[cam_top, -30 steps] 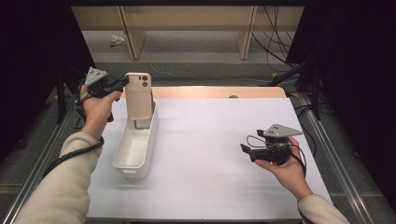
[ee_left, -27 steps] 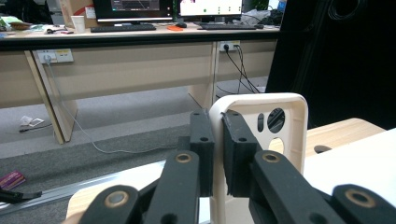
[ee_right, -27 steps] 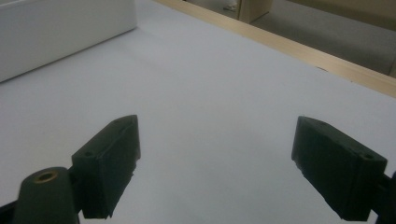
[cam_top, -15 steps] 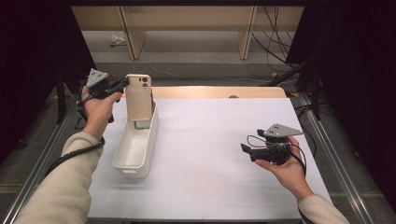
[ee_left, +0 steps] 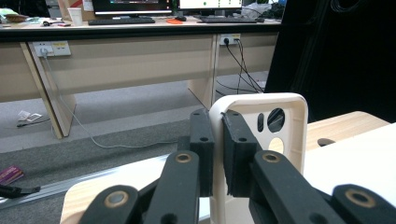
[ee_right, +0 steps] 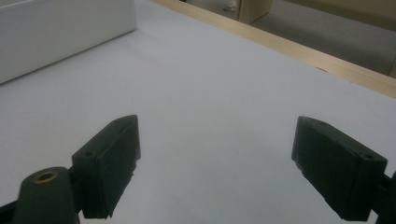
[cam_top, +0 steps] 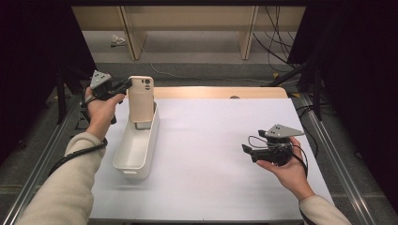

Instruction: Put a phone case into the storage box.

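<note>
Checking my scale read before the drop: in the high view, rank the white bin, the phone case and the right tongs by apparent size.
1. White bin, clearly largest.
2. Phone case, held upright over the bin's far end.
3. Right tongs, close to the case; it sits nearer the camera, so that ranking is unsure.

Beyond the fingers (ee_left: pixel 205 140) a grey carpeted floor (cam_top: pixel 197 51) runs under a long pale wooden desk (ee_left: pixel 126 56), with cables (ee_left: pixel 243 65) trailing down from wall sockets (ee_left: pixel 49 47). Monitors (ee_left: pixel 130 5) and keyboards (ee_left: pixel 121 20) sit on the desk above. Black curtains (cam_top: pixel 356 70) close off both sides.
</note>
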A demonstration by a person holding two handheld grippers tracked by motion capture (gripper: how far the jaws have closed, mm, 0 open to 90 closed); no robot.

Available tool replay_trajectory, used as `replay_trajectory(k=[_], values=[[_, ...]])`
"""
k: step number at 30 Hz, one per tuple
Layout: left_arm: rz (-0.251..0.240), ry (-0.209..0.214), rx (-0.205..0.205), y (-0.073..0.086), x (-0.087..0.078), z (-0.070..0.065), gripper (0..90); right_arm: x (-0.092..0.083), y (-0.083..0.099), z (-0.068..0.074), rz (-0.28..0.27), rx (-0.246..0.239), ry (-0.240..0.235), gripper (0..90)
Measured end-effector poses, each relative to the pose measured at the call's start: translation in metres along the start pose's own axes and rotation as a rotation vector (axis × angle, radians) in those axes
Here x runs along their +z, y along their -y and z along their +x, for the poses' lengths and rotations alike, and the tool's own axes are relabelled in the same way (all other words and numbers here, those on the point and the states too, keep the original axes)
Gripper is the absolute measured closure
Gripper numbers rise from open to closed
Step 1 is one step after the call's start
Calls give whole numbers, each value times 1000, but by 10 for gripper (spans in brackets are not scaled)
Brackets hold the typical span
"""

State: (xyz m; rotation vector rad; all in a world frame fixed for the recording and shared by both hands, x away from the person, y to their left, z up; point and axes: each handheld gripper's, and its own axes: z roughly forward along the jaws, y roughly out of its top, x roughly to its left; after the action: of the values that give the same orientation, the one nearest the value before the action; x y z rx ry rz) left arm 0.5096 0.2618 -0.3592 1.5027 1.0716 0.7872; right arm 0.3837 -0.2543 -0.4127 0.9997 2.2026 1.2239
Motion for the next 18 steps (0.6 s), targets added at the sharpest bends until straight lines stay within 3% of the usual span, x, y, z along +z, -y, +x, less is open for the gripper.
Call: replay_trajectory(k=[18], values=[[22, -7, -15, 13, 4, 6, 834, 0, 0, 0, 3, -2, 0, 161]])
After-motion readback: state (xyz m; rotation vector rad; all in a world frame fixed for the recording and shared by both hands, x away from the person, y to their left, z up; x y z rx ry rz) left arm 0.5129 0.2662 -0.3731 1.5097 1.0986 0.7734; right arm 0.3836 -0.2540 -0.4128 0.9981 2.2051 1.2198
